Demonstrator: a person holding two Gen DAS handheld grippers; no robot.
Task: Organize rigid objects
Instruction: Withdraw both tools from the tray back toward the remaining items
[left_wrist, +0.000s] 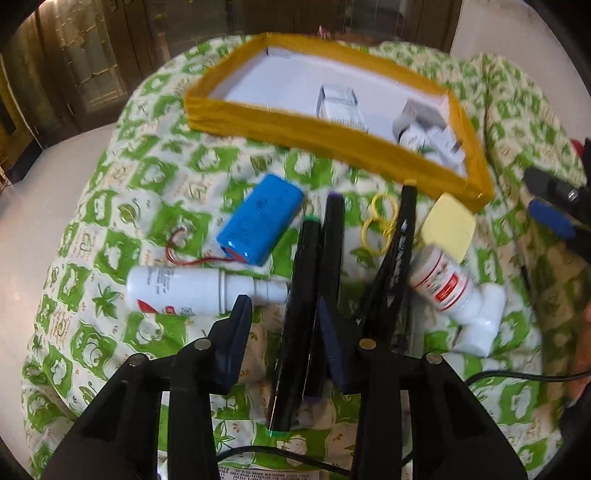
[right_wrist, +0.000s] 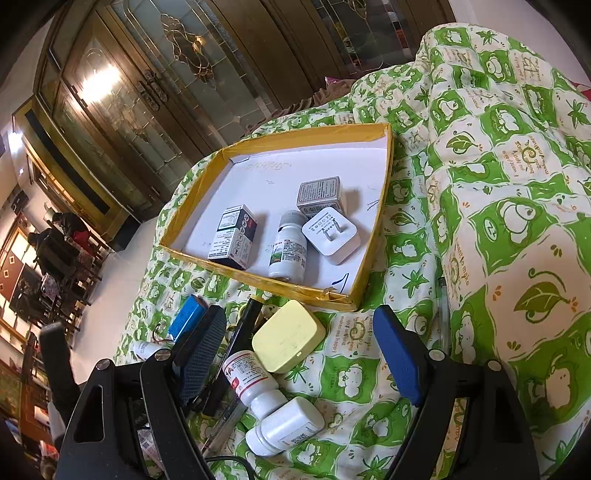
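Observation:
A yellow-rimmed tray (left_wrist: 295, 136) (right_wrist: 373, 243) lies on the green quilt and holds two small boxes (right_wrist: 236, 236), a white bottle (right_wrist: 288, 243) and a white charger (right_wrist: 330, 234). In front of it lie a blue battery pack (left_wrist: 258, 218), a white spray bottle (left_wrist: 192, 291), black markers (left_wrist: 303, 295), yellow rings (left_wrist: 376, 225), a pale yellow case (right_wrist: 288, 336), a red-labelled bottle (right_wrist: 251, 380) and a white bottle (right_wrist: 286, 424). My left gripper (left_wrist: 286, 314) is open around the black markers. My right gripper (right_wrist: 299, 347) is open above the yellow case and bottles.
The green-and-white quilt (right_wrist: 498, 221) bulges up at the right. A black cable (left_wrist: 517, 376) runs across the quilt near the grippers. Dark glass-fronted doors (right_wrist: 166, 92) stand behind the bed, with white floor to the left.

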